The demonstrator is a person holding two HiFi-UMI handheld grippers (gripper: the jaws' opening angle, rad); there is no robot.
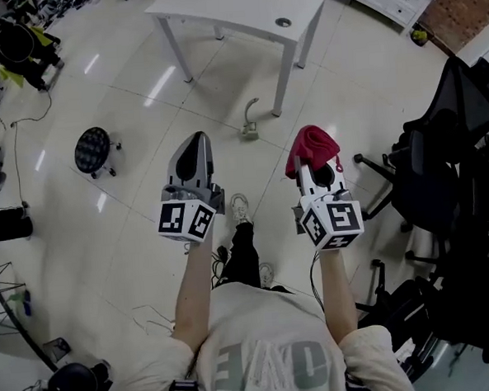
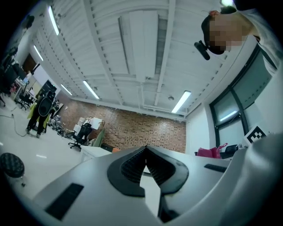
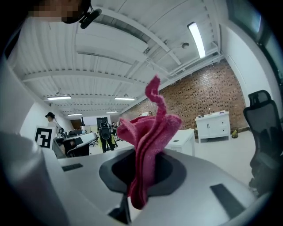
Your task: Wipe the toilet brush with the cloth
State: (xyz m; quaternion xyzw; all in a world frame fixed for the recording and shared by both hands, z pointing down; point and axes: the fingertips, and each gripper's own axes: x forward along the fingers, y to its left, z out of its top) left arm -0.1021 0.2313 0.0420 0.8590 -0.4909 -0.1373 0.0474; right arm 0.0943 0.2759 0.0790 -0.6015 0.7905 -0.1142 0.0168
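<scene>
While both arms reach forward over it, the pale tiled floor [image 1: 138, 81] fills most of the head view, w/ a white worktop [image 1: 233, 9] at the top and black office chairs [image 1: 450, 178] at the right. A round black stool [image 1: 92, 149] stands off to the left.

The left tool [image 1: 196, 140] is closed tight w/ nothing btw its jaws; its own view shows the ribbed pads meeting at the tips. The right tool [image 1: 317, 171] is clamped on the cloth [image 3: 150, 132], a pink-red rag pinched mid-fold, so a bunched tuft sticks out past the tips and a short tail hangs below.

The cloth looks soft, light and limp. It prob. won't slip but will flop, so a grip near its middle seems right, leaving free fabric to wrap a handle.

No toilet brush is clearly in view. A small grey item w/ a hooked upright [image 1: 250, 122] sits on the floor just beside the worktop's front leg, well apart from both tools. It could be the brush in its holder; can't tell. If so, it's prob. light, stiff plastic, best taken high on the handle w/ the empty left tool.
</scene>
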